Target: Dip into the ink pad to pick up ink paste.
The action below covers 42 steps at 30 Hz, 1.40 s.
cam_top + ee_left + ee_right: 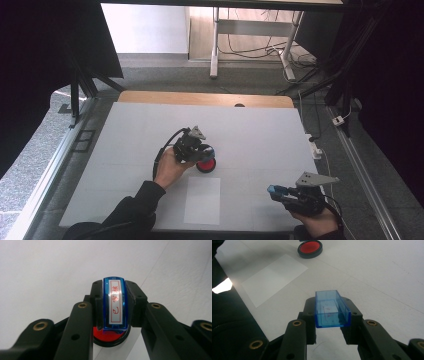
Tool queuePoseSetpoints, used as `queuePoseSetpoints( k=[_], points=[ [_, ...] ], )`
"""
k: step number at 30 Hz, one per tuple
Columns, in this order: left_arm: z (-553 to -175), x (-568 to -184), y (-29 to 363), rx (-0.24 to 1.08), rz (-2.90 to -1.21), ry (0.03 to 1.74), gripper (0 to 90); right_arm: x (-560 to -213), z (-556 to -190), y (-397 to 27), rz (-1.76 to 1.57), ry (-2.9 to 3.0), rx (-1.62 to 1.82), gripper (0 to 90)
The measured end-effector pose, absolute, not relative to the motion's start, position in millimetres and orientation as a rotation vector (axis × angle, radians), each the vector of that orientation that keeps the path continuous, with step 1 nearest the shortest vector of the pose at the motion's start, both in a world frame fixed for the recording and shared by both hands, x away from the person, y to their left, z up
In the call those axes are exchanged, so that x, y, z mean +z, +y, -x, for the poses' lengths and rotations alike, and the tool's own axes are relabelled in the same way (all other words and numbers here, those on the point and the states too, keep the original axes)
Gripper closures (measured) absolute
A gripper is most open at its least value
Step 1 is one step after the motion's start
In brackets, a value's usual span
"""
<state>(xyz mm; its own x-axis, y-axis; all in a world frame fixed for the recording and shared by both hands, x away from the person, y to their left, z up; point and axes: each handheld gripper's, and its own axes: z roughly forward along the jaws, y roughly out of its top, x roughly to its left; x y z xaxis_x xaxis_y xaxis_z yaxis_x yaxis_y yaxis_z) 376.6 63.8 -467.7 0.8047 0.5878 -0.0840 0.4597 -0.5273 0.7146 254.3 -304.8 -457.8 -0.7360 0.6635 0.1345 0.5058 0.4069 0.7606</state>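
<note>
- The left claw (113,306) is clenched on a blue stamp (113,302), label side up, and holds it right over the red ink pad (111,336); in the high view the left claw (200,152) sits just beside the ink pad (206,165) near the middle of the counter (250,130).
- The right claw (329,315) is grasping the stamp's clear blue cap (330,311), open side up, near the counter's front right corner, well apart from the ink pad (310,247); in the high view the right claw (282,192) shows the cap (274,190) at its tip.
- The step in hand looks like inking the stamp. To do it well, bring the stamp down flat and square on the red felt, press evenly, and lift straight off so the pad's shallow black dish does not slide or tip.
- Whether the stamp face already touches the felt cannot be told.
- A white sheet of paper (202,200) lies flat near the front edge, between the two hands; it is likely where the print goes.
- The counter is covered in plain white, with a wooden edge (205,98) at the far side.
- Beyond it lie grey carpet, a desk frame (215,45) with loose cables, and dark curtains on both sides.
</note>
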Motion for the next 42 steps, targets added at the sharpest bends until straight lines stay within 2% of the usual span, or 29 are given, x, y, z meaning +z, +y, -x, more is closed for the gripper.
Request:
queuePoseSetpoints(
  k=[19,30,38,42],
  points=[
    [-377,-482,60,0.174,-2.282,0.765,70.4,-458,-254,-304,-1.033,2.474,1.225,68.4],
    [-378,-486,59,0.182,-2.3,0.763,70.6,-458,-254,-304,-1.031,2.477,1.226,68.5],
    [-372,-484,50,0.252,-2.352,0.738,70.7,-458,-254,-303,-1.031,2.478,1.224,68.5],
    [-373,-484,52,0.231,-2.343,0.749,70.8,-458,-254,-303,-1.028,2.481,1.225,68.4]
  ],
)
